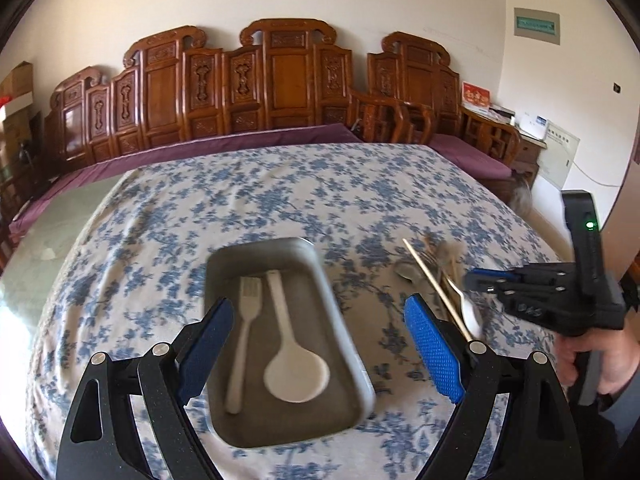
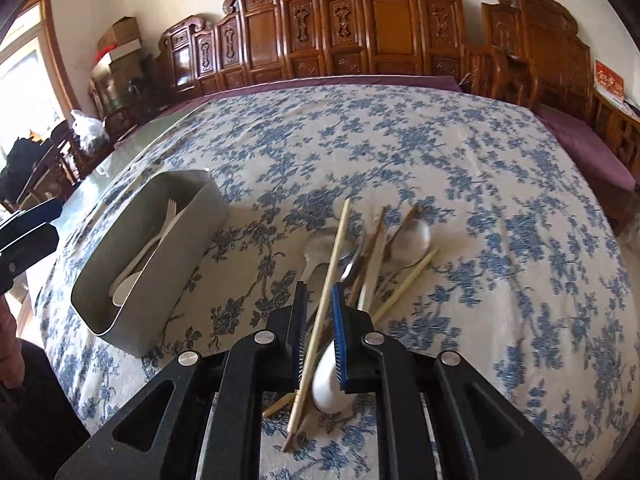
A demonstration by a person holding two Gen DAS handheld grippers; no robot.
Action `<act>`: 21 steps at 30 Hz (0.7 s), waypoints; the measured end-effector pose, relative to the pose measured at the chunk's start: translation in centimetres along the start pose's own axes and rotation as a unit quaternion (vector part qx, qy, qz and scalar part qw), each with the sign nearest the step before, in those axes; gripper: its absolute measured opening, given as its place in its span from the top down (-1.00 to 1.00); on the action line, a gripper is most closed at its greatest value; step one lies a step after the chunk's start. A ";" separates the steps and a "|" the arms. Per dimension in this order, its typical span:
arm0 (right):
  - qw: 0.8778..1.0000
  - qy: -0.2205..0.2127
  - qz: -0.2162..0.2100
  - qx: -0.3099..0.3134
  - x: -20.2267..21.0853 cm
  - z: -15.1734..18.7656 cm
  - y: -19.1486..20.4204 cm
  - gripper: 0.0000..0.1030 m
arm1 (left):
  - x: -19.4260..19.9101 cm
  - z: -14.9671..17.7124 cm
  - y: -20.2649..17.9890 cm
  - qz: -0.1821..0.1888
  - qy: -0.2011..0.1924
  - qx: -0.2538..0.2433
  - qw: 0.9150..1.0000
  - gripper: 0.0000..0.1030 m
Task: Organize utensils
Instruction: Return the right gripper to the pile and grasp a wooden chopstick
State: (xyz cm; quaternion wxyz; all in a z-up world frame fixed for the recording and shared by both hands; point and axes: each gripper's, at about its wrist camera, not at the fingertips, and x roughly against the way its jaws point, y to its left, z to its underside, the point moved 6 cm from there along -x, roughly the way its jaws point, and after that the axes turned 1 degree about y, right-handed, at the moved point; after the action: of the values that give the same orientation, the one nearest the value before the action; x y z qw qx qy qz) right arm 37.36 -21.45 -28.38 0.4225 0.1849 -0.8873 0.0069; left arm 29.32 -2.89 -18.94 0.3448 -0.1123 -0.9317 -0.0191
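My left gripper (image 1: 320,340) hangs open over a grey metal tray (image 1: 260,242). A white fork (image 1: 246,328) and a white rice paddle (image 1: 294,376) lie in that tray. My right gripper (image 2: 320,286) is shut on a pale chopstick (image 2: 338,236), which runs up between its blue pads. It hovers over the near side of a loose pile of spoons and chopsticks (image 2: 384,248), right of the tray (image 2: 172,264). A white spoon (image 2: 328,384) lies under its right finger. In the left wrist view the chopstick (image 1: 424,268) slants just left of the right gripper (image 1: 470,280).
A blue floral cloth (image 2: 440,160) covers the table, with a bare strip at its left edge (image 1: 40,240). A carved wooden bench (image 1: 280,80) with purple cushions stands behind. A person's hand (image 1: 580,360) holds the right gripper. The left gripper (image 2: 28,232) shows beyond the tray.
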 end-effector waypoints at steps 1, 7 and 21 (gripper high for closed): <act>1.000 0.002 0.001 0.002 -0.4 0.1 0.2 0.73 | -0.2 0.1 -0.3 0.001 0.002 -0.002 1.000 -0.63; 1.000 0.029 0.004 0.006 -3.0 0.5 0.5 0.73 | -0.6 0.8 -1.7 0.002 0.007 -0.007 1.000 -0.63; 0.998 0.063 0.002 0.013 -4.5 0.8 -0.4 0.81 | -1.3 1.4 -3.3 -0.020 0.025 -0.043 0.999 -0.61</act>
State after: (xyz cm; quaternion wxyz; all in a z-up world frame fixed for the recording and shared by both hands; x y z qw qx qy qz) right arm 39.48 -20.49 -32.38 0.4750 0.1877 -0.8591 0.0315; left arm 28.69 -6.22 -20.70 0.3622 -0.1074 -0.9233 -0.0687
